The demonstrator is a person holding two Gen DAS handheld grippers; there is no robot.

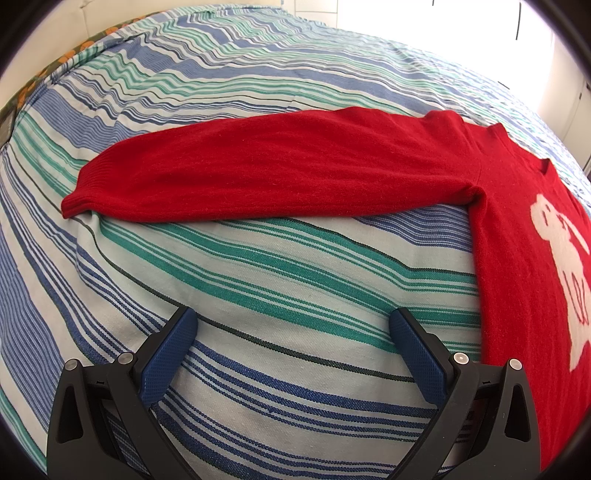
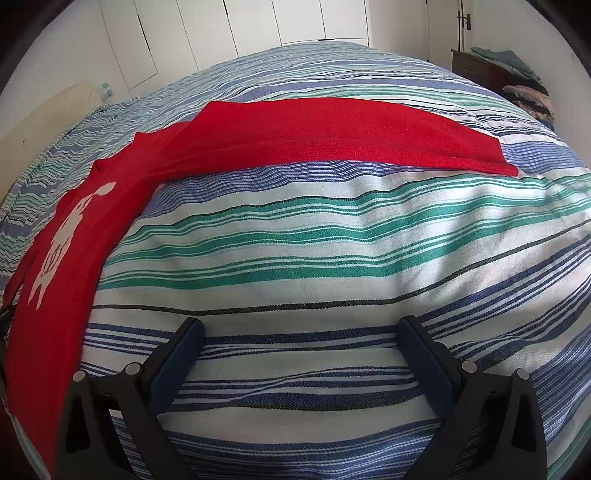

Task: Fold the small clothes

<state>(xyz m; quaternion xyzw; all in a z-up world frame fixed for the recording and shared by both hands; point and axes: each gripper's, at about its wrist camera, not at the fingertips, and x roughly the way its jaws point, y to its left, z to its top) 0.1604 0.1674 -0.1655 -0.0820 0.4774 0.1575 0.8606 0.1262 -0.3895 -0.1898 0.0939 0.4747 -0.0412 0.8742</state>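
A small red sweater (image 1: 517,229) with a white figure on its front lies flat on the striped bedspread (image 1: 258,280). In the left wrist view its left sleeve (image 1: 258,173) stretches out to the left, cuff at far left. My left gripper (image 1: 293,321) is open and empty above the bedspread, below that sleeve and left of the body. In the right wrist view the sweater body (image 2: 62,266) is at the left and the other sleeve (image 2: 351,136) stretches right. My right gripper (image 2: 301,328) is open and empty, below that sleeve.
The bed fills both views. White cupboard doors (image 2: 258,22) stand behind it. A dark nightstand (image 2: 476,70) with piled clothes (image 2: 524,96) is at the right. A patterned orange-and-green pillow (image 1: 55,62) lies at the bed's far left.
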